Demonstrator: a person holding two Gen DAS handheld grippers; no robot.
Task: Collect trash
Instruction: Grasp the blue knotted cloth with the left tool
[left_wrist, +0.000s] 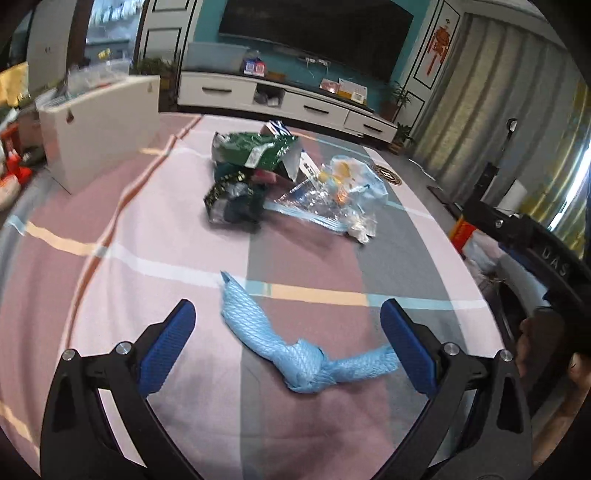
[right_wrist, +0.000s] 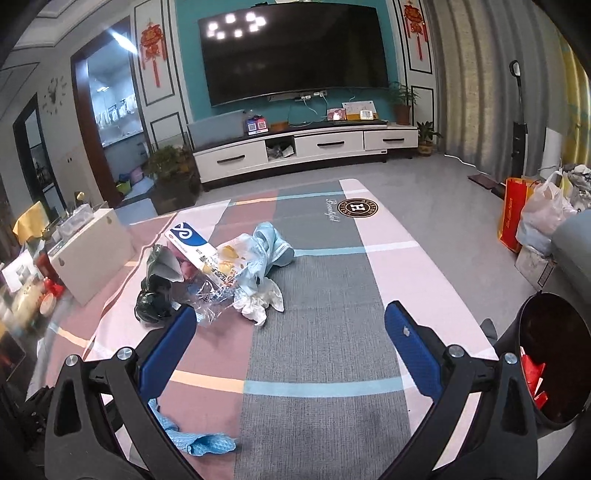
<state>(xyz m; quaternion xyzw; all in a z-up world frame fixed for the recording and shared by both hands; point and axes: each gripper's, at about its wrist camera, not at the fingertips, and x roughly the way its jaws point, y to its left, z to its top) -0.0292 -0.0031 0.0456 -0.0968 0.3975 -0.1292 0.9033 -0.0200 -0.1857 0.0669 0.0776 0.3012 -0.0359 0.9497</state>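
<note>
A knotted light-blue cloth lies on the patterned tablecloth, between the open blue fingers of my left gripper; nothing is gripped. Further back sits a trash pile: a green foil bag, a dark crumpled wrapper and clear plastic packaging. In the right wrist view my right gripper stands open above the cloth-covered table, holding nothing. The pile there shows a blue-white box, clear plastic and white tissue. The blue cloth lies at the lower left.
A black bin with red scraps inside stands at the table's right edge. A white box sits to the left. A person's hand holds the other gripper at right. Bags sit on the floor, and a TV cabinet lines the far wall.
</note>
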